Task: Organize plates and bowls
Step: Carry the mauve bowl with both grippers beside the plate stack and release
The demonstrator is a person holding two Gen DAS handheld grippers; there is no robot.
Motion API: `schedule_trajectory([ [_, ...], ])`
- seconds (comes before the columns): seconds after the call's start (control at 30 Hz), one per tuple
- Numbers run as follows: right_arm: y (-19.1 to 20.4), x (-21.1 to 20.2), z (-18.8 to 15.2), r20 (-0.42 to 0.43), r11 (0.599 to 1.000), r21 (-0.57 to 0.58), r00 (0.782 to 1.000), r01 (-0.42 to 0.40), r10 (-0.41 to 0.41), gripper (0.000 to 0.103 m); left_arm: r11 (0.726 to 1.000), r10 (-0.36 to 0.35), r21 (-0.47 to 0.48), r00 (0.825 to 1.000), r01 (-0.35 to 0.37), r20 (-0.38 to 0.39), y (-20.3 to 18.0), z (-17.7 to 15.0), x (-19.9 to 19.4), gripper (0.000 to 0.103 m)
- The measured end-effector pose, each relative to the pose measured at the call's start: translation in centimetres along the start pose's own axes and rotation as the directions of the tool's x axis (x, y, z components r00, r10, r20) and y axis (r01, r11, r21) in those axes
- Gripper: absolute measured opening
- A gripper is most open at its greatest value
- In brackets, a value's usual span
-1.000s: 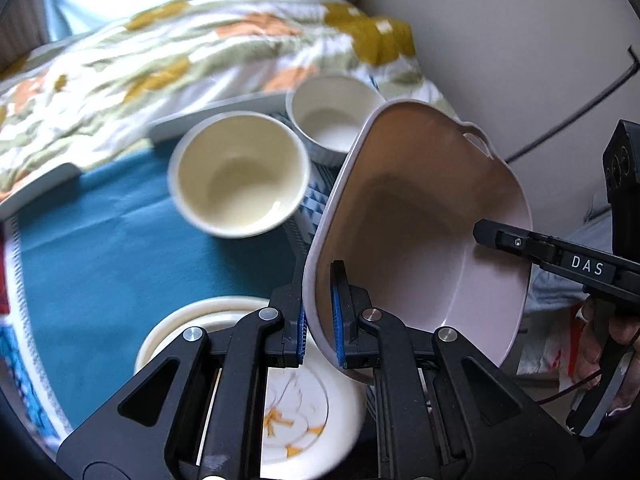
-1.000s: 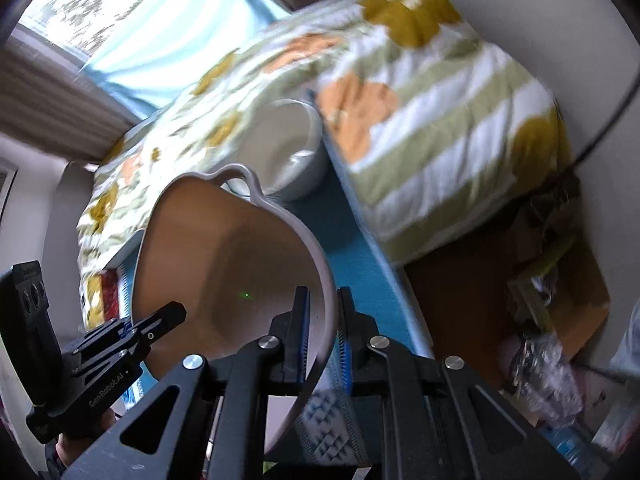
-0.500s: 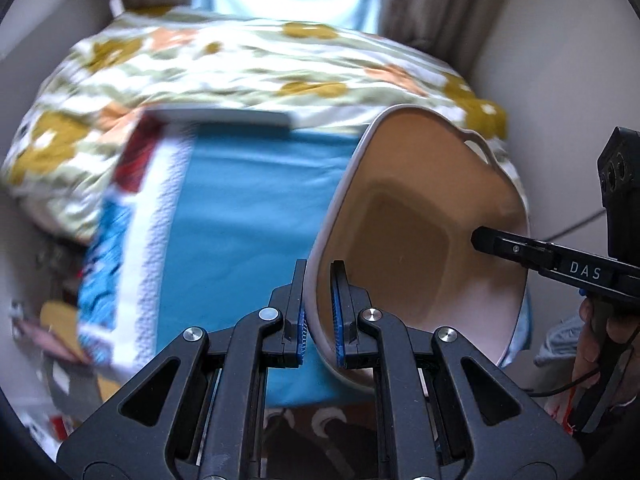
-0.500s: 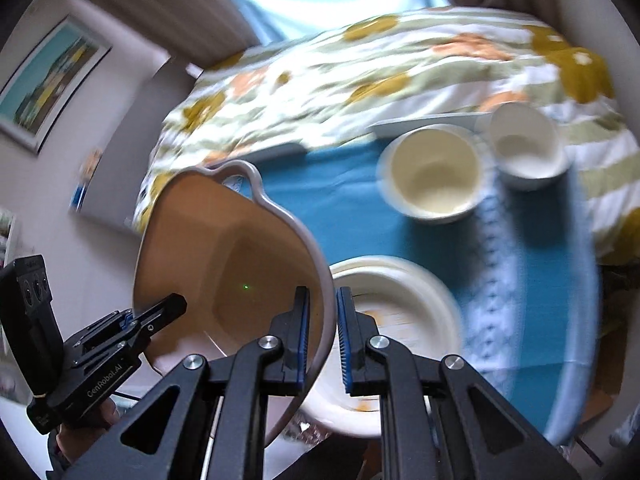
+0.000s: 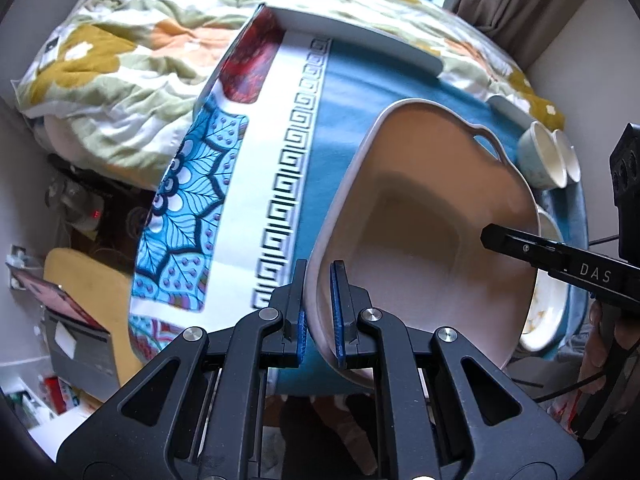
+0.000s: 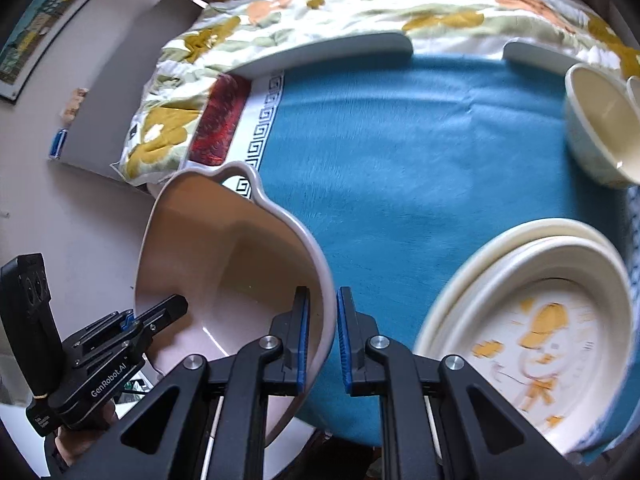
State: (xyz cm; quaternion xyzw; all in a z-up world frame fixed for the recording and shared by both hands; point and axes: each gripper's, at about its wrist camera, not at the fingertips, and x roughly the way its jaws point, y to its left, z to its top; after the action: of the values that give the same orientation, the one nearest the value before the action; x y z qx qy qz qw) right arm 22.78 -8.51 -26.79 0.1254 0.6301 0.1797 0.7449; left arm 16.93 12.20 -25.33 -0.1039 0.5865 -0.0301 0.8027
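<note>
Both grippers carry one thing between them: a pink baking dish (image 5: 424,232) with a looped handle, held tilted in the air above the left part of the desk. The left gripper (image 5: 319,312) has its jaws closed tight on the dish's near rim, one blue pad inside the wall and one outside; the right gripper (image 6: 323,336) pinches the opposite rim the same way, jaws nearly together with only the thin wall between them.

The main risk, as I judge it, is the grip itself. Each hold is a narrow pinch on a smooth glazed edge, and the dish looks heavy (it is also steeply tilted), so if the two hands drift apart or twist unevenly the rim could slide out of one pair of pads and the dish swing or drop. A second risk is a knock against crockery when it comes down.

Open room is good on the blue cloth (image 6: 400,152) in the middle and toward the patterned border (image 5: 280,184). To the right it is crowded: stacked plates (image 6: 532,320) with an orange print lie close by, and two cream bowls (image 5: 550,156) stand near the far corner. The desk's left edge falls away to floor clutter, and a flowered quilt (image 6: 360,4) lies beyond the far edge.
</note>
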Motion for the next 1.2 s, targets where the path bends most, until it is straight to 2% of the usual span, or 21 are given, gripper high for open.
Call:
schedule_trajectory([
  [0.3,1.0,2.9,1.0,-0.015,0.999,0.021,1.0,0.026,-0.026,0.012,1.0,-0.027,-0.006,0.998,0.027,-0.05,3.1,1.1,3.3,0.009],
  [0.6,0.0,3.4,0.9,-0.017,0.998,0.056,0.999,0.029,-0.028,0.012,0.999,-0.033,-0.001,0.996,0.033,-0.078,3.2,1.1,4.9,0.009],
  [0.8,-0.3,3.3,0.7,-0.004,0.997,0.07,1.0,0.024,-0.024,0.012,1.0,-0.013,0.022,0.998,0.015,-0.063,2.9,1.4,4.9,0.009],
  [0.9,-0.5,3.0,0.7,0.007,0.996,0.083,1.0,0.021,-0.022,0.012,0.999,0.015,0.033,0.998,-0.013,-0.06,2.6,1.4,4.8,0.017],
  [0.93,-0.6,3.0,0.7,0.007,0.996,0.085,1.0,0.02,-0.02,0.013,0.999,0.024,0.037,0.998,-0.022,-0.059,2.6,1.4,4.8,0.031],
  [0.97,-0.6,2.9,0.7,0.008,0.996,0.088,1.0,0.017,-0.018,0.016,0.999,0.027,0.04,0.998,-0.024,-0.054,2.6,1.4,4.8,0.052],
  [1.0,-0.7,2.9,0.6,0.01,0.996,0.092,1.0,0.012,-0.013,0.02,0.999,0.026,0.04,0.999,-0.024,-0.044,2.6,1.3,4.6,0.062],
  [1.03,-0.7,2.8,0.6,0.011,0.995,0.095,1.0,0.007,-0.008,0.033,0.999,0.024,0.039,0.999,-0.023,-0.033,2.6,1.3,4.4,0.074],
  [1.07,-0.8,2.7,0.5,0.015,0.995,0.099,1.0,0.001,-0.002,0.052,0.999,0.023,0.038,0.999,-0.022,-0.022,2.6,1.3,4.2,0.076],
  [1.13,-0.8,2.5,0.4,0.036,0.994,0.107,0.999,-0.01,0.006,0.071,0.999,0.029,0.043,0.999,-0.028,-0.014,2.6,1.3,3.9,0.076],
  [1.2,-0.7,2.2,0.2,0.053,0.994,0.109,0.999,-0.018,0.013,0.079,0.998,0.036,0.046,0.999,-0.036,-0.013,2.6,1.2,3.8,0.076],
])
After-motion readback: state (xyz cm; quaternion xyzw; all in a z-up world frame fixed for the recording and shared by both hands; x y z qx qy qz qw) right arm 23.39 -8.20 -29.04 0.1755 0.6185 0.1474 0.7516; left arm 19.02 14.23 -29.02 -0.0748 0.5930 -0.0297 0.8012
